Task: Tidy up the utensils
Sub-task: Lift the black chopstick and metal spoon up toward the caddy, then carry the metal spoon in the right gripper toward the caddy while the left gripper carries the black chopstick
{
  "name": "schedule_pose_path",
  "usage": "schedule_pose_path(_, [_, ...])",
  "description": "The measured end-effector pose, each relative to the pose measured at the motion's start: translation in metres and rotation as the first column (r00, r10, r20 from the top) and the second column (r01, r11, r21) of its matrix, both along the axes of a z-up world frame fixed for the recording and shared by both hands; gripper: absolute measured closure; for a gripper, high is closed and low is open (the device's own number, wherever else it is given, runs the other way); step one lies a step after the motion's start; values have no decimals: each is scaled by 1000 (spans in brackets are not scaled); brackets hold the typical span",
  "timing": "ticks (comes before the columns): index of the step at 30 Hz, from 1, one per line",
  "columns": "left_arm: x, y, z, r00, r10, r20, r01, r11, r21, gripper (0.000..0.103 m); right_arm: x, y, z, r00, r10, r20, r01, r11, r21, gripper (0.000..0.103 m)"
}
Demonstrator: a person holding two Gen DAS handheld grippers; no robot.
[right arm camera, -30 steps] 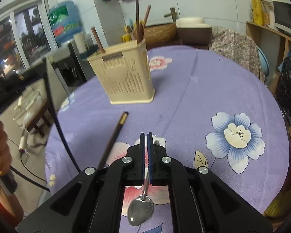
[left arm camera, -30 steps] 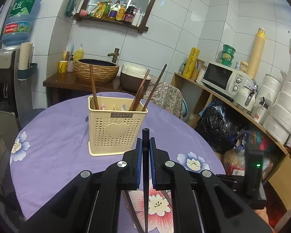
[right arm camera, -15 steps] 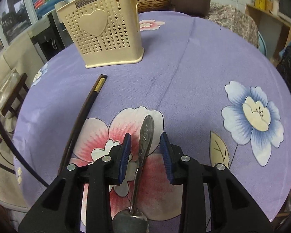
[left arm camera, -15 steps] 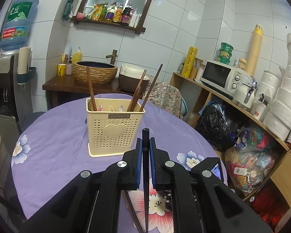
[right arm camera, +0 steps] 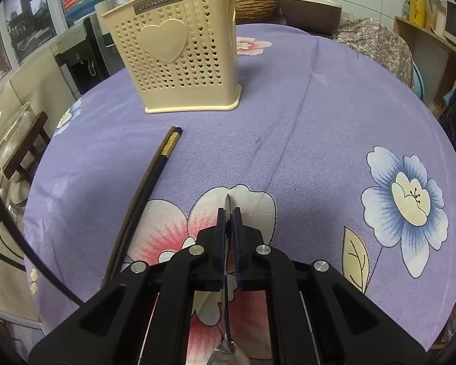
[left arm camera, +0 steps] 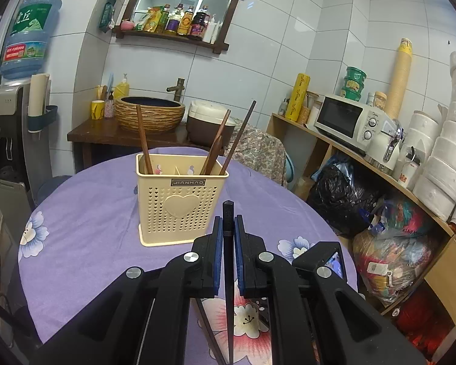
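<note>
I am pinching a metal spoon (right arm camera: 227, 319) by its thin handle with my right claw (right arm camera: 229, 213). The jaws have just been closing and are now clamped flat against it, handle tip poking out ahead and the shiny bowl trailing back under the claw, low over the table (right arm camera: 334, 127). I judge I am gripping it this way so it can go handle-up or bowl-down into the holder.

My left claw (left arm camera: 228, 225) is closed tight on a dark, slim chopstick (left arm camera: 228, 273), squared at the blunt end, which is pointing forward toward the holder (left arm camera: 179, 203), ready to drop in.

A second dark chopstick (right arm camera: 143, 188) with a gold band is lying on the cloth to the left of the spoon, apart from it.

The holder is standing upright near the middle of the round table, cream plastic, boxy, pierced with tiny heart holes and a raised heart. Brown wooden sticks (left arm camera: 219, 146) are leaning inside it. The cloth is soft purple with printed flowers.
</note>
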State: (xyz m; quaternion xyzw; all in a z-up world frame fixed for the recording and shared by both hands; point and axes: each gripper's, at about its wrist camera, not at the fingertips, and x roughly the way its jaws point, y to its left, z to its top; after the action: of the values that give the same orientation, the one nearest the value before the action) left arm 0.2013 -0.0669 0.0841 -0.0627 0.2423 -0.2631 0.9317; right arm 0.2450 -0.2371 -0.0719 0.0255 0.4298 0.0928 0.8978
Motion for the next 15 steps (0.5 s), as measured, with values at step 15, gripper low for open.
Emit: schedule_pose_path(15, [2,5,-1,1000,5,-2,-5,1000,-2,94,7,10,-4,997,57,-50,-60,996,-64,96])
